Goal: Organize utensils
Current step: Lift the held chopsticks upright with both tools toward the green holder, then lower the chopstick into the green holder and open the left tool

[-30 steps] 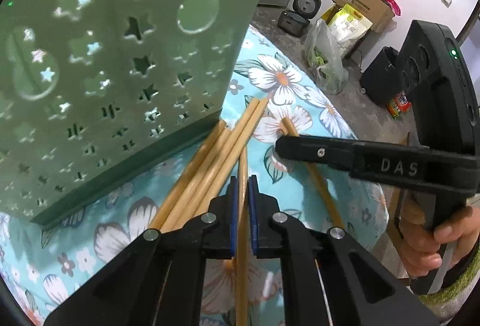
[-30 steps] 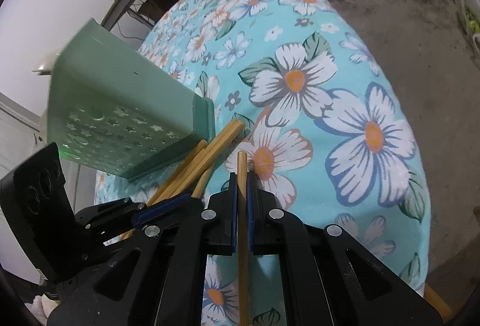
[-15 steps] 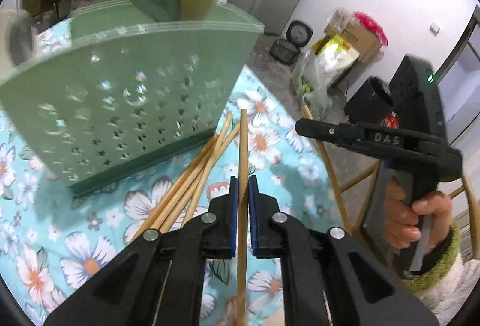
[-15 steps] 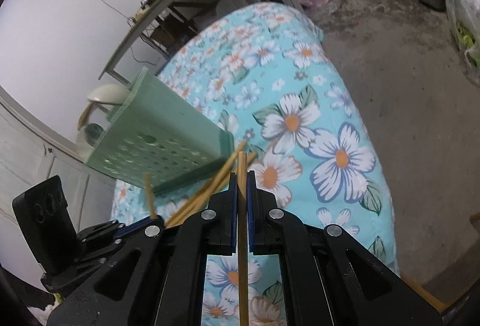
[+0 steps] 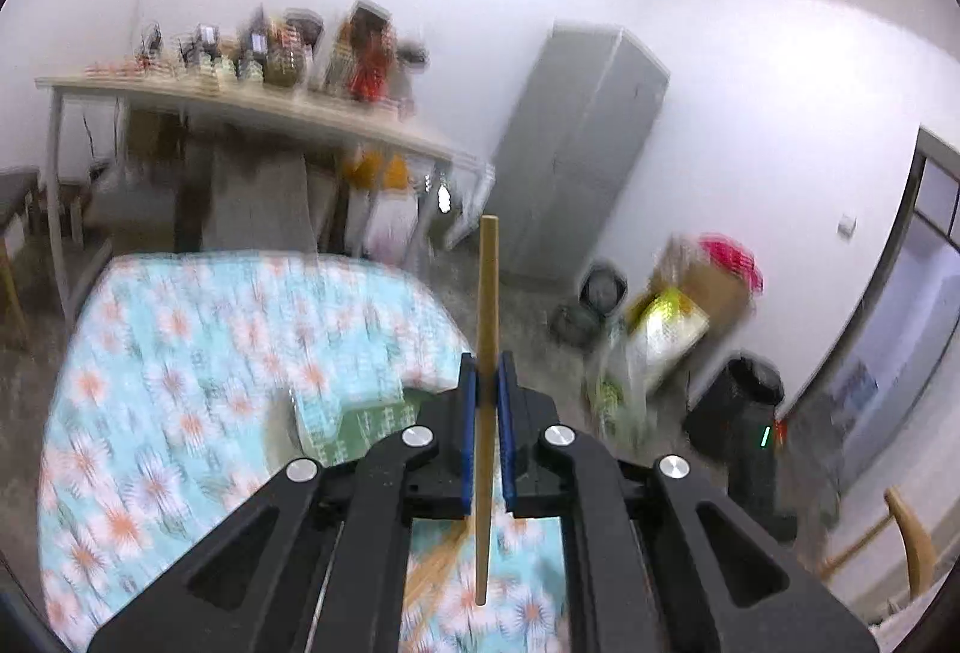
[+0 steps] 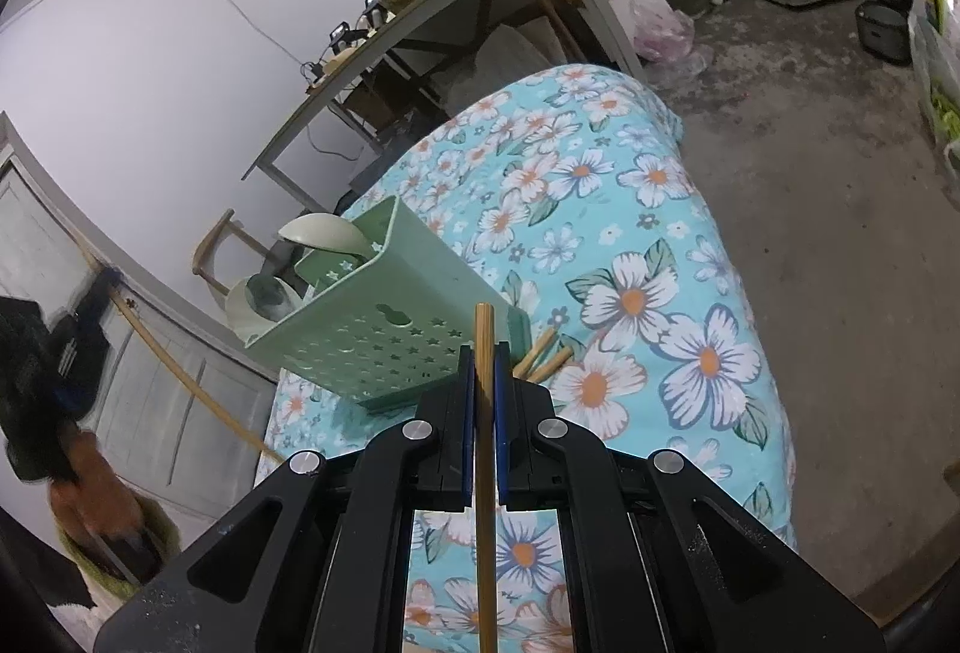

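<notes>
Gripping one chopstick [image 5: 487,305] each [image 6: 483,347], only right fingers [image 6: 483,371] face the rack [image 6: 384,329] sharply.

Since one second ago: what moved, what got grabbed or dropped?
Both grippers rose, each carrying its chopstick. The left gripper lifted its chopstick off the pile and swung up; the green holder dropped from filling its view to low in frame. The right gripper lifted its chopstick less; the holder looks smaller. Nothing newly grabbed or released. Loose chopsticks stayed beside the holder.
</notes>
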Motion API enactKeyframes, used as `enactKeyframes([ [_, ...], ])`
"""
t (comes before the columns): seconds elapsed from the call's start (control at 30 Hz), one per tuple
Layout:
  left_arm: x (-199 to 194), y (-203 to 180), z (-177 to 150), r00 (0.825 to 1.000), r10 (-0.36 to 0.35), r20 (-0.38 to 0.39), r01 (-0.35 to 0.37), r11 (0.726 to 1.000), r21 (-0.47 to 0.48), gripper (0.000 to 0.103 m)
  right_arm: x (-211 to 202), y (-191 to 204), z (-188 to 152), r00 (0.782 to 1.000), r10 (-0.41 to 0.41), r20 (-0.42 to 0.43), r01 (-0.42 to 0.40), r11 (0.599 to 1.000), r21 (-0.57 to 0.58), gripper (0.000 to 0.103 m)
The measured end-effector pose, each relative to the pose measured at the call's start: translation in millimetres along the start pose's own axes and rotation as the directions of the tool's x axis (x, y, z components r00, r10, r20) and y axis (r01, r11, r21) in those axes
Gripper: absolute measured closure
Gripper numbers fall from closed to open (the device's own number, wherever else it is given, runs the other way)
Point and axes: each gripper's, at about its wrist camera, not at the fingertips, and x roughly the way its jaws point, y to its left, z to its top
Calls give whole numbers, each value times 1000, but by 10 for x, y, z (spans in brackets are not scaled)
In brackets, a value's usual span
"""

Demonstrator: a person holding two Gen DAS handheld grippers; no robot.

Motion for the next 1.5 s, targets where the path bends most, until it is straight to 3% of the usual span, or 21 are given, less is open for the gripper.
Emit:
enactKeyframes([
  [0.23,-127,5,477,978,58,200,-63,998,21,97,-14,19,-5,1000,-2,-1,2,1000,1,99],
  [0.37,129,83,487,962,137,236,-150,988,39,97,-9,7,-2,1000,-7,-1,7,1000,5,99],
  [0.53,510,211,284,953,207,221,-223,974,49,97,7,-17,-3,1000,-3,-6,3,1000,9,99],
  [0.8,805,328,-115,959,247,136,-258,964,67,96,-12,33,9,1000,8,-7,-8,1000,-8,99],
  [0.97,716,329,-176,964,235,126,-244,968,61,75,-98,161,64,999,31,23,-30,998,-49,99],
  [1.27,400,322,-215,959,243,145,-250,968,31,64,-290,592,289,990,105,95,-88,982,-167,99],
  [1.5,26,383,-372,956,251,151,-251,968,-19,57,-401,1196,616,962,223,156,-161,928,-336,99],
])
